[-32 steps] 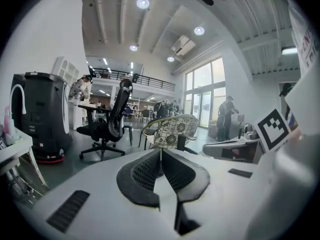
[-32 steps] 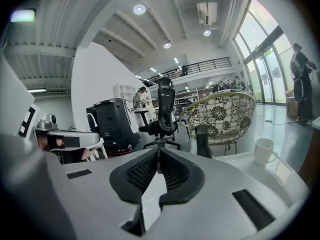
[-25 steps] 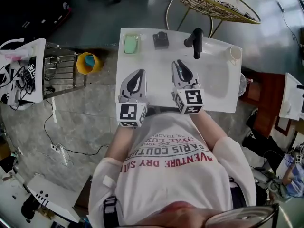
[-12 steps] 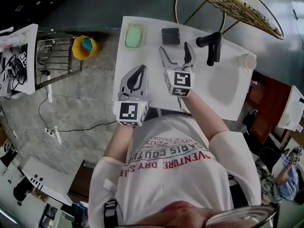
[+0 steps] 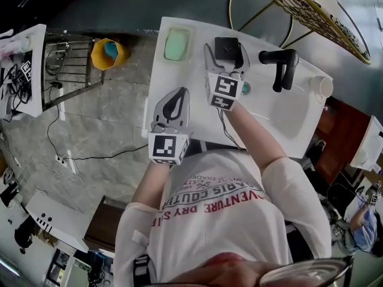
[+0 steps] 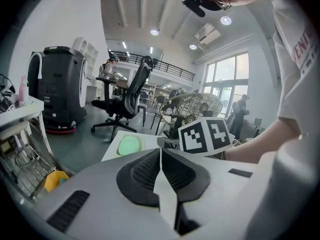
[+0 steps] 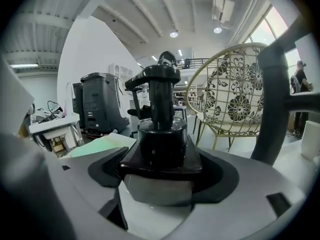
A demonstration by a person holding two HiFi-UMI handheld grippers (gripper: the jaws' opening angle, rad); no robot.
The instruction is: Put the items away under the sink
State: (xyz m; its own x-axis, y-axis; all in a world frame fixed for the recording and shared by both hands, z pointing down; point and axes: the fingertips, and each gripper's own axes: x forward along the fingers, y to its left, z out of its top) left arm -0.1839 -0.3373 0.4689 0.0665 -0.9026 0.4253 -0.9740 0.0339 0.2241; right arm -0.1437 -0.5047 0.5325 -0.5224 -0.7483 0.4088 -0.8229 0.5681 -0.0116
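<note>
Sink counter (image 5: 160,70): white, long, with the basin (image 5: 281,115) at its right half and a black tap (image 5: 281,61) standing over it. The space under the sink shows in no view.

Wire chair (image 5: 311,8) stands beyond the counter. A metal rack (image 5: 66,64) is on the floor to the left.

Containers:
- The yellow bin (image 5: 108,54) on the floor beside the counter's left end holds something blue.
- The pale tray (image 5: 177,43) at the far left corner of the counter holds a green pad.
- For the white cup (image 5: 323,86) at the right end, I cannot tell the contents.

Left gripper (image 5: 178,94): the jaws are pressed together with nothing between them. It hangs over the near edge of the counter, well apart from the items at the back.

Right gripper (image 5: 226,48): reached across to the back edge, jaws spread.

Soap pump (image 7: 162,134): black, on a square dark base, standing on the counter between the tray and the tap.
- It stands upright, long axis vertical, with the pump head on top and the spout turned left in the right gripper view.
- It sits squarely between the right gripper's jaws, one pad to each side of the base.
- I see no firm clamp yet; the jaws bracket it rather than squeeze it.

Judgement: the step in hand is the pickup of the pump by the right hand, clearly the nearer one. The grip depends on the jaws closing level on the base or lower body. A hold high on the thin neck would likely let it tip.
</note>
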